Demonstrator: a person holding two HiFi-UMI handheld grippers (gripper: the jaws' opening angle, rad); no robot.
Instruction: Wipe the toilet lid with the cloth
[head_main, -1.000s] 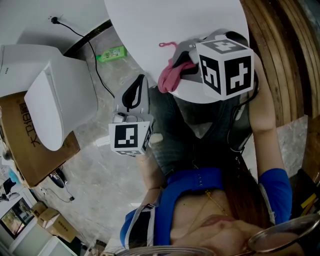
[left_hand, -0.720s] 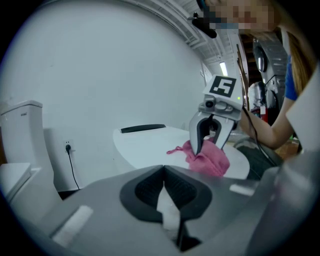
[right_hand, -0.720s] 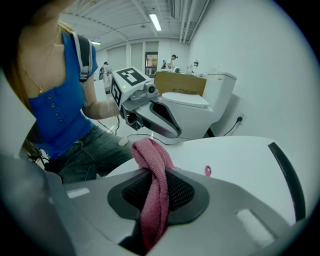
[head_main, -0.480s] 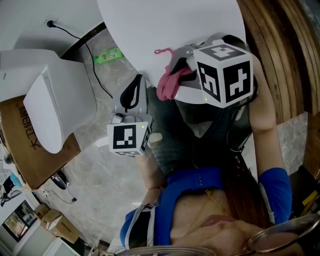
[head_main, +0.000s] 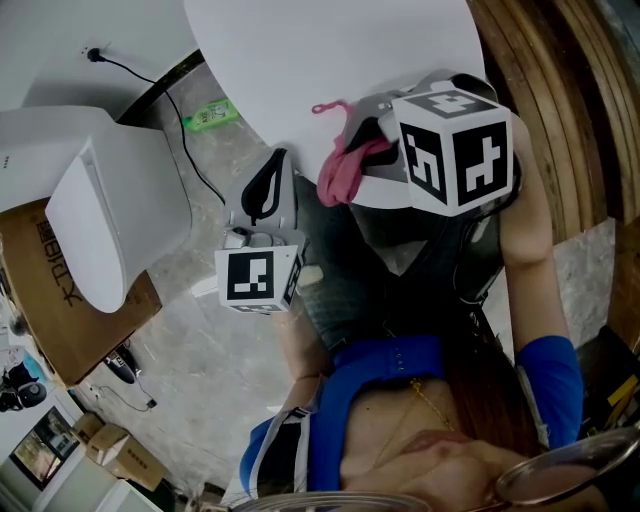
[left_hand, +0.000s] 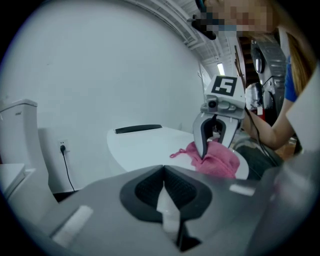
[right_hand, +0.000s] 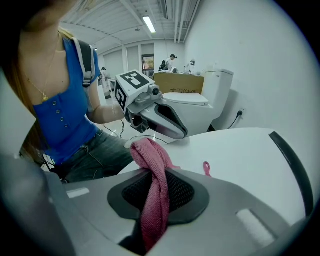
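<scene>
Right gripper (right_hand: 159, 175) is clamped on the pink cloth (right_hand: 148, 151), which bunches at its tips just above the white lid (right_hand: 240, 150). It's soft and floppy, so I'd pinch a thick fold. Left gripper (left_hand: 164, 172) is closed, empty.

The cloth (head_main: 342, 170) sits at the near edge of the toilet lid (head_main: 320, 60), a toilet (head_main: 110, 200) well to its left.
</scene>
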